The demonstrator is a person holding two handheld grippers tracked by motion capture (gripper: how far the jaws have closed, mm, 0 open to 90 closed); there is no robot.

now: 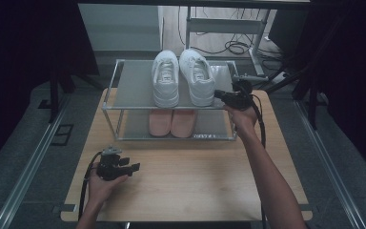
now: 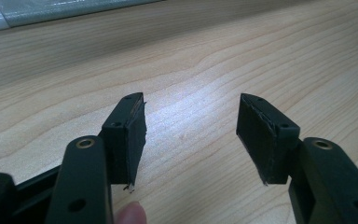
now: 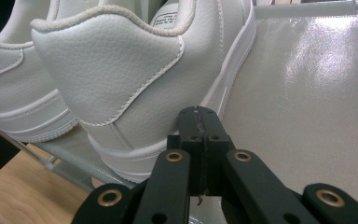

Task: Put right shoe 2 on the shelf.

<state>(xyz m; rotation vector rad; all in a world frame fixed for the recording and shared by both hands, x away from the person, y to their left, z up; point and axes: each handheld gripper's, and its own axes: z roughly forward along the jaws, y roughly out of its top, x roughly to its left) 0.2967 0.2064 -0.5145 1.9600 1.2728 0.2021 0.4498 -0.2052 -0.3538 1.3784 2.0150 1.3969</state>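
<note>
The right gripper (image 3: 200, 135) is being seen closest, in the right gripper view; its two black jaws are being pressed together with nothing between them, and their tips are being held just at the heel of the right white sneaker (image 3: 135, 79), touching or almost touching the sole edge, which cannot be told. This sneaker is being kept on the top shelf of the shoe rack (image 1: 133, 86), toe pointing away, beside the left white sneaker (image 1: 165, 78); a pair of pink shoes (image 1: 171, 122) is being kept on the lower shelf. In the high view the left gripper (image 1: 134, 167) is being rested low on the wooden table (image 1: 195, 176), well apart from the rack; its jaws are being held wide apart and empty.

A risk is being judged here; with the jaws together, the sneaker is only being pushed, not gripped; so it may be turned against its neighbour, or be slid too far toward the back edge of the shelf. The smooth shelf surface is probably making such sliding easy; a push off the heel's centre would be causing the turning.
</note>
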